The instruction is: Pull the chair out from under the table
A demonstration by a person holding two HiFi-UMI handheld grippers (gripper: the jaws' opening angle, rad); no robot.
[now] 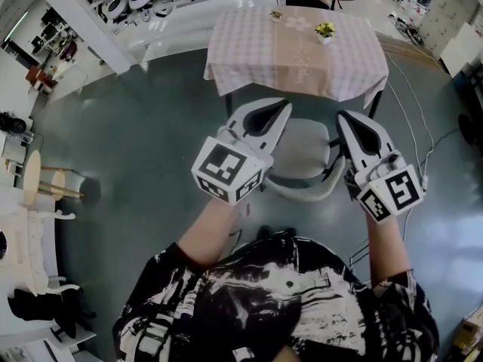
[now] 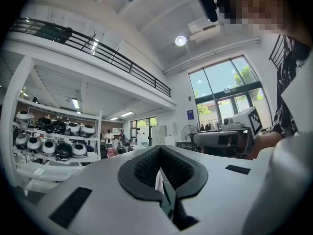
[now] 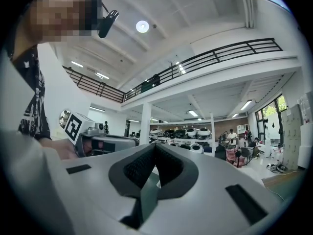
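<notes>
My left tool (image 1: pixel 281 110) and right tool (image 1: pixel 346 121) are both pinched shut on nothing, above the grey chair with a curved backrest (image 1: pixel 300 153). Its seat shows at centre frame, just below the near edge of the pink checked-cloth bench (image 1: pixel 298 51). That fits a chair barely tucked in or one already drawn out. The bare grey floor (image 1: pixel 151 127) is open on the left and right, and my body fills the lower centre.

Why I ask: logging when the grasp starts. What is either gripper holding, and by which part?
Nothing is held. The left gripper and the right gripper are both shut with nothing between their jaws; the chair is not gripped.
</notes>
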